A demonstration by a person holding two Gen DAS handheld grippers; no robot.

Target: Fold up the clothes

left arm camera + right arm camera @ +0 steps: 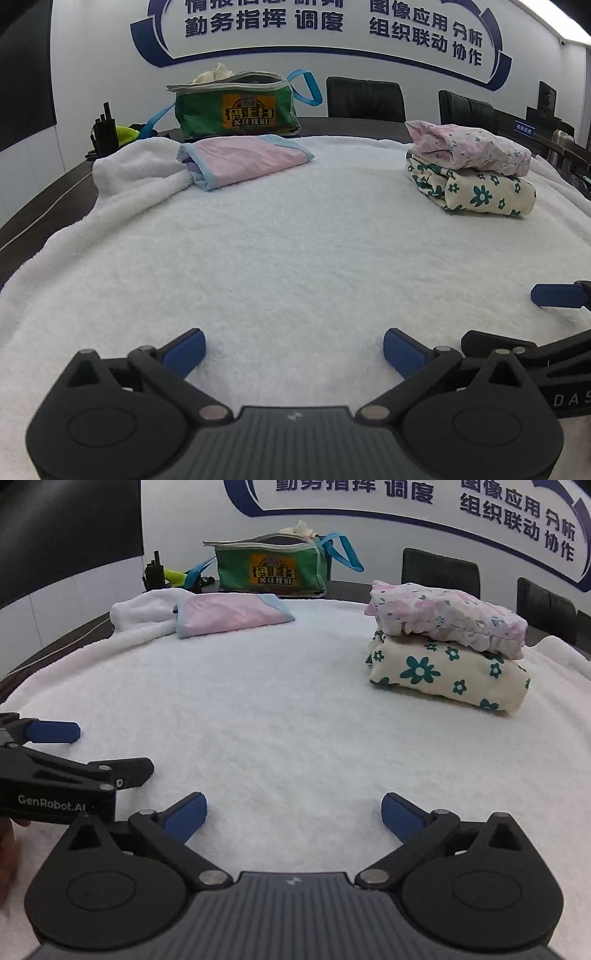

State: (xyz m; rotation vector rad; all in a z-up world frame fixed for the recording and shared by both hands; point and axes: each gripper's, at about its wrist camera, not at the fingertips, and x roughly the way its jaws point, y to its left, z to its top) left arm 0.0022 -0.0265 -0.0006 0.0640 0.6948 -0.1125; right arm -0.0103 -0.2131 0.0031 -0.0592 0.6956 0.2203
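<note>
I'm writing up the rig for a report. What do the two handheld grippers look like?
Both match. The left gripper and right gripper each have matte black linkage arms with silver pivot pins, round black housings, a ribbed grey centre plate and blue-padded fingers. White "GenRobot.AI" lettering marks the left one's side.

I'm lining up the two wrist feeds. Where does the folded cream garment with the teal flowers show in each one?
Left wrist view: the cream garment with teal flowers sits right of centre, under the pink floral garment.
Right wrist view: the same garment sits right of centre and looks larger, again at the bottom of the stack.
Shared landmark: the green bag at the far edge of the white towel, top centre in both.
</note>
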